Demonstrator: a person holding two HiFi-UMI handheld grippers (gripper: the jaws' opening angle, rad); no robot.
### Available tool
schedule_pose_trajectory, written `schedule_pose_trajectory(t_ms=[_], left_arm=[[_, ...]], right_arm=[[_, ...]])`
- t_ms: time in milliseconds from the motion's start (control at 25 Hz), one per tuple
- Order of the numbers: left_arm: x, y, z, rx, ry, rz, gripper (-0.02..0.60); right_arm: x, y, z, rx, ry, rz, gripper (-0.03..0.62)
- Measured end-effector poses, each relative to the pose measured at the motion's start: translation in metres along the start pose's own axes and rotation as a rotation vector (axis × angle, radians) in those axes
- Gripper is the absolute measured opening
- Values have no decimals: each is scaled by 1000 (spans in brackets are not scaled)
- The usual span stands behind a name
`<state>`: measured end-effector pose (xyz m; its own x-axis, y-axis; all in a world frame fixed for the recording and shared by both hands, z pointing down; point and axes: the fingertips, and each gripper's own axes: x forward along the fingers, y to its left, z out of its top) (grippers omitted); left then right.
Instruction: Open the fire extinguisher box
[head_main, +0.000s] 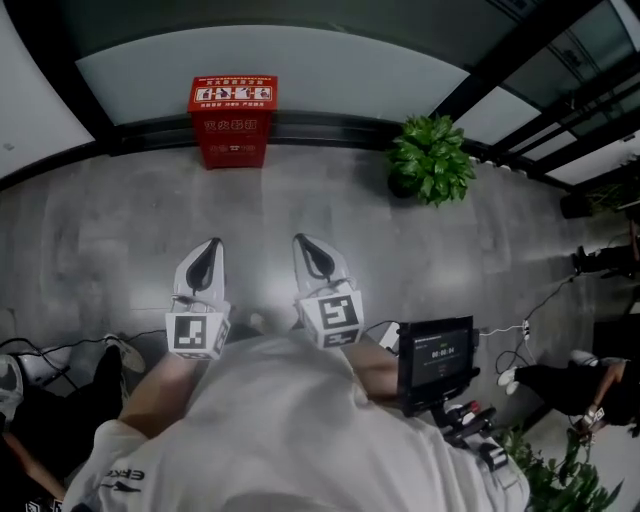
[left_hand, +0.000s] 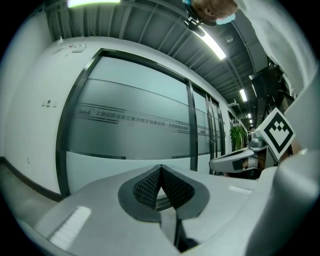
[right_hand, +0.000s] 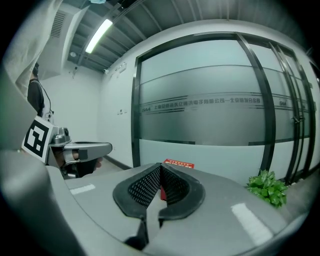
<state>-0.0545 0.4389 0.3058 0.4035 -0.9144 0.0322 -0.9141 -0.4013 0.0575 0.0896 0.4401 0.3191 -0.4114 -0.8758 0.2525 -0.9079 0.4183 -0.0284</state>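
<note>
A red fire extinguisher box (head_main: 233, 121) stands on the floor against the frosted glass wall, far ahead of both grippers. Its top (right_hand: 178, 163) peeks over the jaws in the right gripper view. My left gripper (head_main: 211, 244) and right gripper (head_main: 302, 240) are held side by side low in the head view, pointing toward the wall. Both are shut, tips touching, with nothing between them. In the left gripper view the jaws (left_hand: 160, 168) face the glass wall and the box is hidden.
A potted green plant (head_main: 432, 158) stands right of the box by the wall. A black screen on a stand (head_main: 436, 358) is at my right side. Cables and people's feet lie at the floor's left and right edges. Grey floor stretches between me and the box.
</note>
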Motion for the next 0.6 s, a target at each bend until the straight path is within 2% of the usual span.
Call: schedule_pose_trajectory(t_ms=[320,600], left_arm=[[53,39,-6,3,10,40,2],[135,78,-5,30,17,112,2]], right_arm=[[73,-17,8,1,4,32,14],[165,-58,23,3,6,95,14]])
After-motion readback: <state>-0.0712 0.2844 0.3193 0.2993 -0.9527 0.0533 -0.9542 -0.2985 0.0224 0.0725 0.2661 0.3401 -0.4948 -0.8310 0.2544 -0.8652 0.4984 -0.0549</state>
